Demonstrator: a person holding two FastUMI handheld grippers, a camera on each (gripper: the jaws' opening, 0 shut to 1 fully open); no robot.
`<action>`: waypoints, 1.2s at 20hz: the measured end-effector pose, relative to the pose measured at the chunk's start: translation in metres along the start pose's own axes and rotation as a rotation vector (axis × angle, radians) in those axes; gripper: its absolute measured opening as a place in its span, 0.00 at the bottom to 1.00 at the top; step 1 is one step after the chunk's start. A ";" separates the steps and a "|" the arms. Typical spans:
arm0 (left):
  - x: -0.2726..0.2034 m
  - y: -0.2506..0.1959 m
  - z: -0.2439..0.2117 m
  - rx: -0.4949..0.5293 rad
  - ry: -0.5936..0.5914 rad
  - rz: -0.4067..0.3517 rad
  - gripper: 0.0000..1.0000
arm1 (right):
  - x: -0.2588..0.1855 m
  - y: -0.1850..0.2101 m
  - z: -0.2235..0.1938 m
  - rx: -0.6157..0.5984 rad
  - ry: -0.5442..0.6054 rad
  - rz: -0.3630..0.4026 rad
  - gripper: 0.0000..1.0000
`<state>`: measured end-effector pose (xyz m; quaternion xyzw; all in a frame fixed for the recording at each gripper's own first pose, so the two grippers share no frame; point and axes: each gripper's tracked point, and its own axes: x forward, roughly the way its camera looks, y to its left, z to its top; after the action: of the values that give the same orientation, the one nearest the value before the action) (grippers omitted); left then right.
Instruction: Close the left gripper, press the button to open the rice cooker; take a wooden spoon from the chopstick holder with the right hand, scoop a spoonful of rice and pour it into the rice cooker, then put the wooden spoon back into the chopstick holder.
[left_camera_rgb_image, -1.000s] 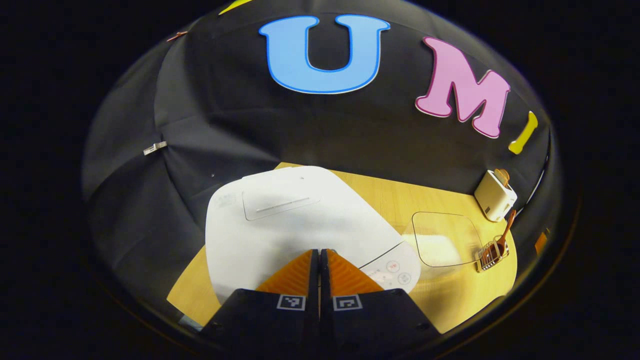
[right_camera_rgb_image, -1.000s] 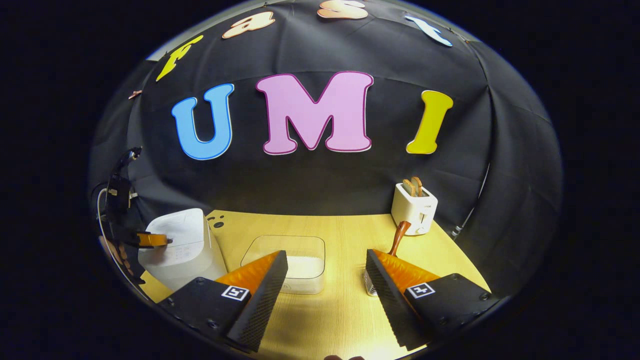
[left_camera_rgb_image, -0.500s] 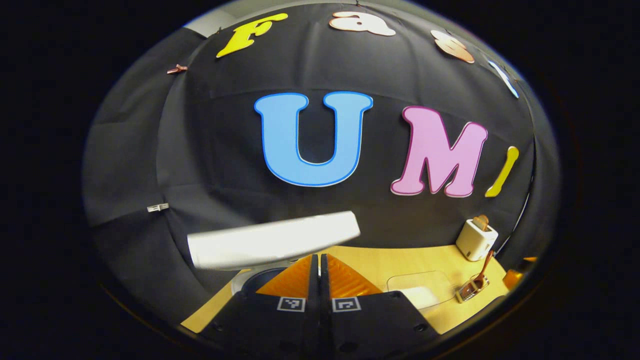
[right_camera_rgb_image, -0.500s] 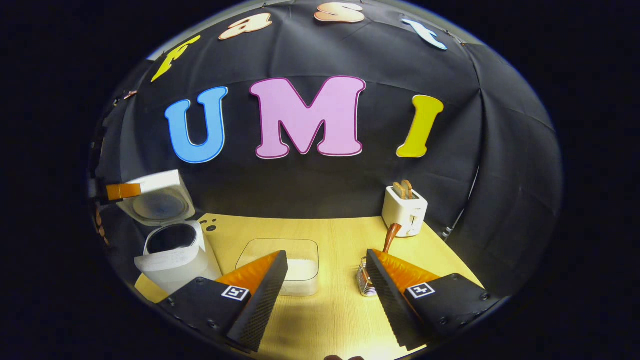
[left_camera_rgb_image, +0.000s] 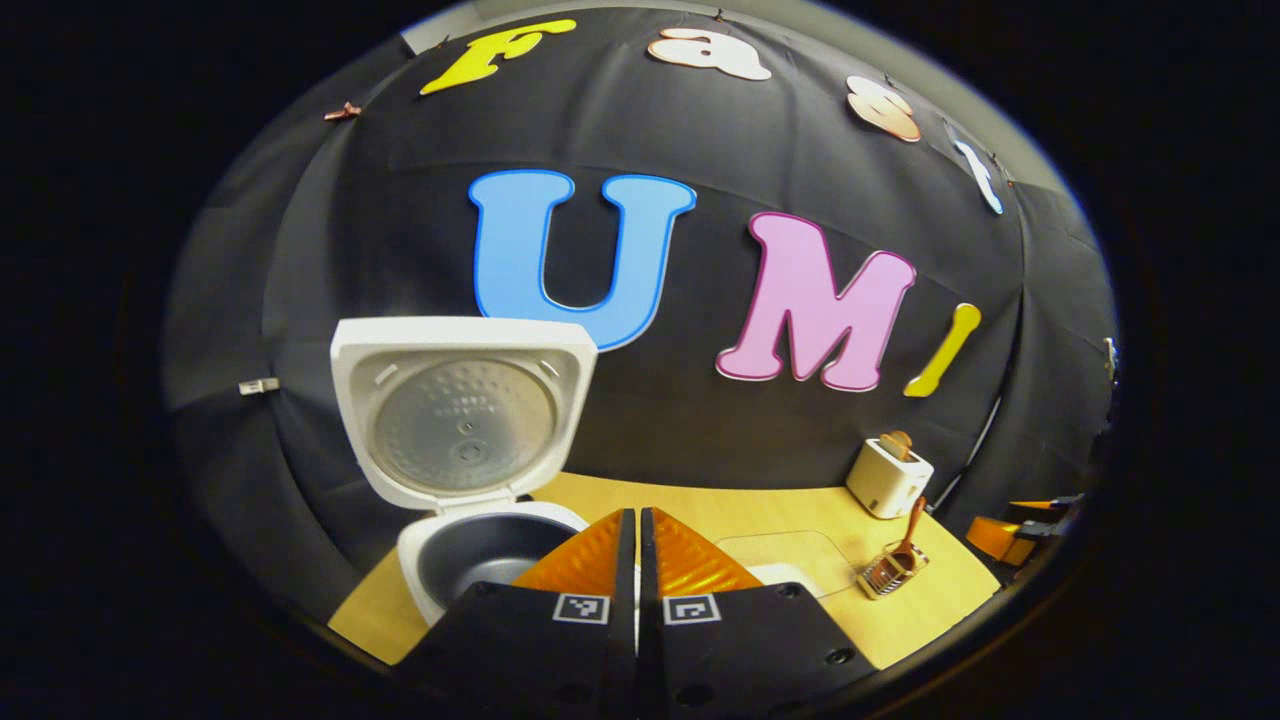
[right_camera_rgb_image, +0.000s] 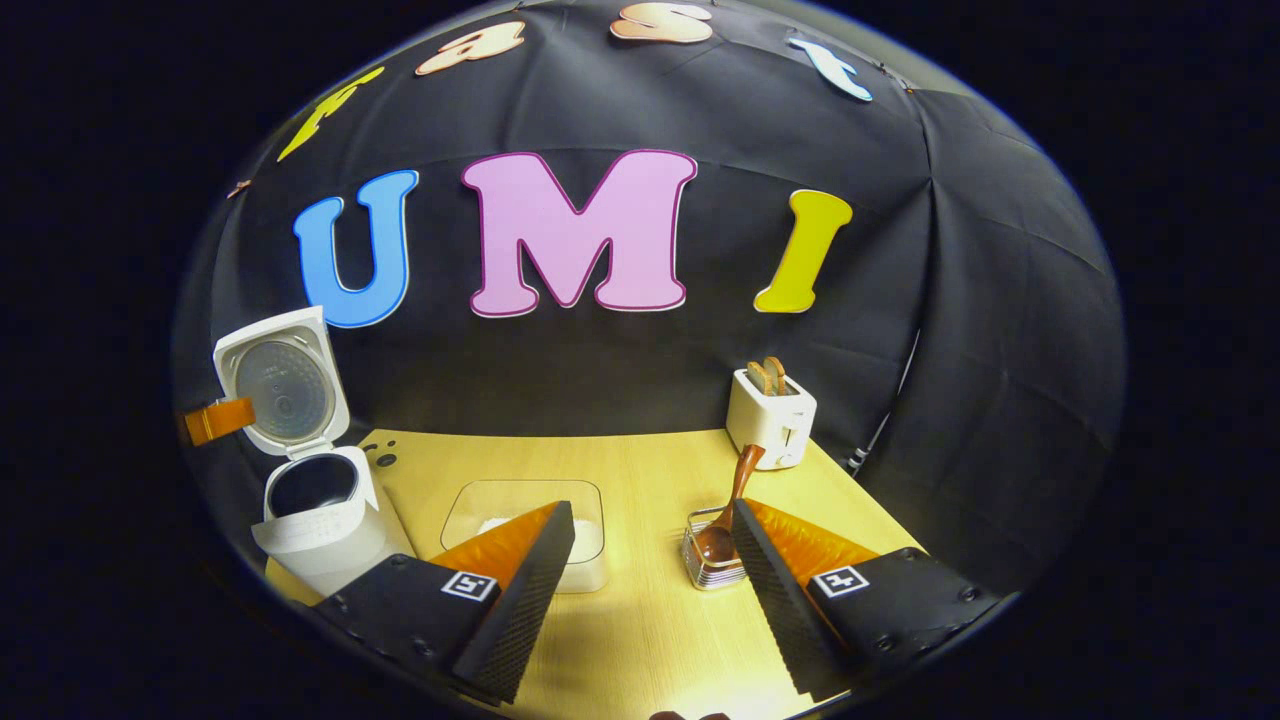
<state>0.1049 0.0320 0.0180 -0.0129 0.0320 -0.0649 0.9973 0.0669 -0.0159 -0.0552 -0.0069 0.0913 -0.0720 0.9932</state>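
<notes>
The white rice cooker (left_camera_rgb_image: 470, 545) (right_camera_rgb_image: 315, 510) stands at the table's left end with its lid (left_camera_rgb_image: 460, 410) (right_camera_rgb_image: 283, 385) swung upright and the dark inner pot showing. My left gripper (left_camera_rgb_image: 637, 520) is shut and empty, raised just right of the pot; it also shows far left in the right gripper view (right_camera_rgb_image: 218, 418). The wooden spoon (right_camera_rgb_image: 732, 500) (left_camera_rgb_image: 908, 530) leans in the wire chopstick holder (right_camera_rgb_image: 708, 560) (left_camera_rgb_image: 888, 572). A clear box of rice (right_camera_rgb_image: 530, 525) (left_camera_rgb_image: 780, 555) sits mid-table. My right gripper (right_camera_rgb_image: 652, 520) is open, low, between rice box and holder.
A white toaster (right_camera_rgb_image: 768, 418) (left_camera_rgb_image: 888, 478) with toast in its slots stands at the back right by the cloth wall. Bare wooden table (right_camera_rgb_image: 640, 640) lies in front of the right gripper. Small dark marks dot the tabletop behind the cooker.
The cooker's lid has sprung from closed to fully upright. My left gripper has lifted off the lid and drawn back. The right gripper has drifted slightly right, bringing the holder closer.
</notes>
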 end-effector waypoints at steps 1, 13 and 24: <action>0.000 -0.005 -0.005 0.009 0.011 -0.008 0.05 | 0.003 -0.003 0.000 0.000 0.001 0.001 0.98; -0.007 -0.099 -0.007 0.008 -0.007 -0.099 0.83 | 0.088 -0.063 -0.024 0.051 0.099 0.058 0.98; -0.007 -0.134 -0.044 0.083 0.114 -0.018 0.96 | 0.194 -0.106 -0.093 0.164 0.302 0.140 0.99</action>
<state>0.0774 -0.1007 -0.0219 0.0317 0.0859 -0.0759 0.9929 0.2239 -0.1487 -0.1790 0.0914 0.2334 -0.0102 0.9680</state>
